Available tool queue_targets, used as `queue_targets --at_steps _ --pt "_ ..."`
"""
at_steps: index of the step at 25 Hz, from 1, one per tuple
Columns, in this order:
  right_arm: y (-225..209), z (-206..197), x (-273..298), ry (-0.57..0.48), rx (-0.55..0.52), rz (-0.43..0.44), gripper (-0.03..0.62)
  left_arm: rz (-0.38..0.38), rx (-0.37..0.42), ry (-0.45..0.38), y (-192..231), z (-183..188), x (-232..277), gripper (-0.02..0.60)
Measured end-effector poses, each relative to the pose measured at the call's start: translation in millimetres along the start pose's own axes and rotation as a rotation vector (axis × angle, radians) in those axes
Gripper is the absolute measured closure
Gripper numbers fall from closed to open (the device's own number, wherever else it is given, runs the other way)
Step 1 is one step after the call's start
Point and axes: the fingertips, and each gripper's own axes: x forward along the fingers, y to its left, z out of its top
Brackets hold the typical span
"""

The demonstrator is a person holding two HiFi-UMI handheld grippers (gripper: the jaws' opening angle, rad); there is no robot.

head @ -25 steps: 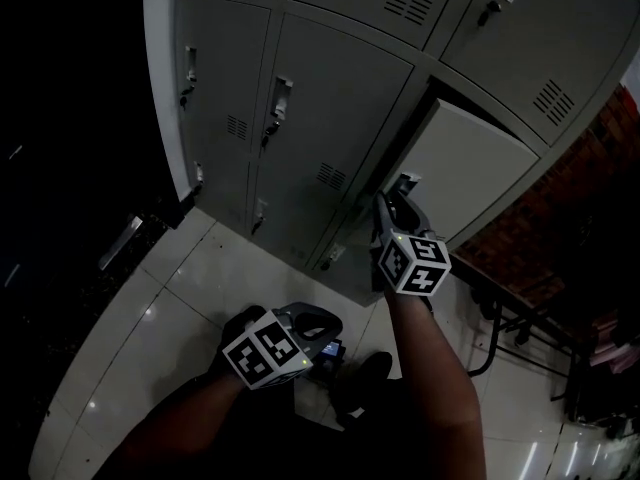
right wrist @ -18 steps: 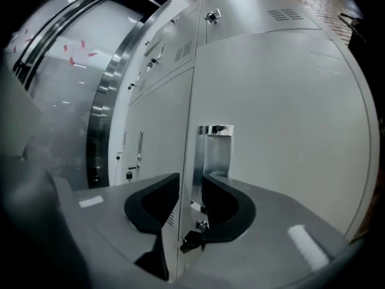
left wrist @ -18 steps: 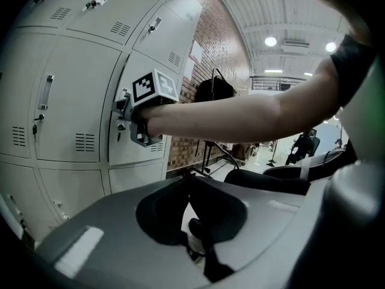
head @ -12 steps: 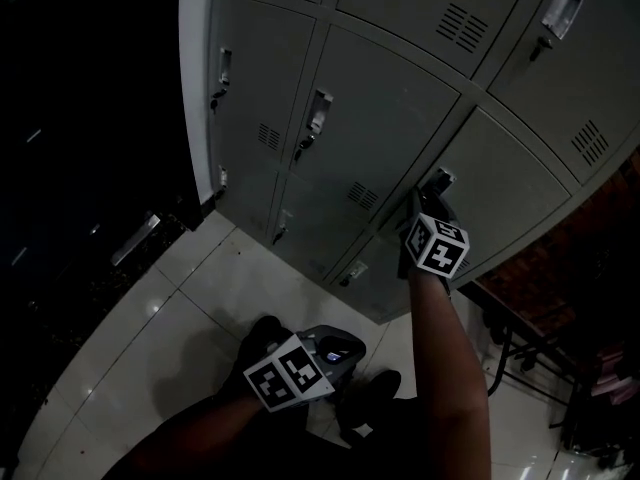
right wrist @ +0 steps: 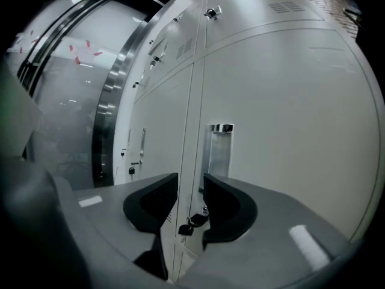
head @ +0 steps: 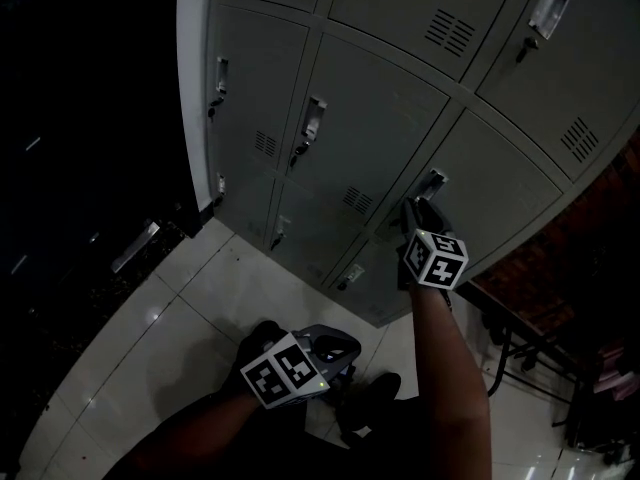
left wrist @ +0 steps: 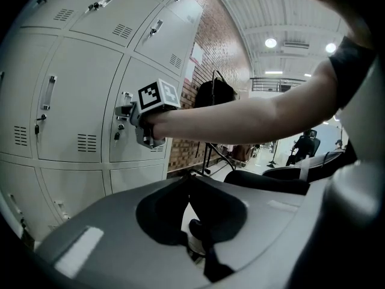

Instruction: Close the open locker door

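The grey locker door (head: 495,193) in the lower right row lies flush with its neighbours. Its metal handle (head: 431,182) sits at the door's left edge. My right gripper (head: 418,208) is just below that handle, pointing at the door. In the right gripper view the handle (right wrist: 221,149) and a small key (right wrist: 194,222) show past the right gripper (right wrist: 190,188). Its jaws are opening, with a gap and nothing between them. My left gripper (head: 335,346) hangs low over the floor, jaws together and empty; the left gripper view shows its tips (left wrist: 191,179) meeting.
More closed locker doors (head: 360,118) fill the wall to the left and above. A brick wall (head: 560,238) and dark metal furniture legs (head: 520,338) stand at the right. White floor tiles (head: 200,298) lie below. The area (head: 90,168) left of the lockers is dark.
A second ago the door stood ajar with my right gripper at its edge. It swung shut against the frame, and the right gripper now sits slightly back from the handle.
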Motion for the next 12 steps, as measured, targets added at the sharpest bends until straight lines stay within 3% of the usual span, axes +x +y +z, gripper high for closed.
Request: queue_targets --at_steps 7,12 --pt "26.4 1.6 -59.9 -0.016 -0.121 0.130 0.586 0.010 0.003 0.011 3.3 -3.8 0.0 0.569" --pt "31.5 -3.4 -114.6 -0.023 -0.142 0.201 0.591 0.003 0.011 0.016 2.1 -4.7 -0.1 0.569"
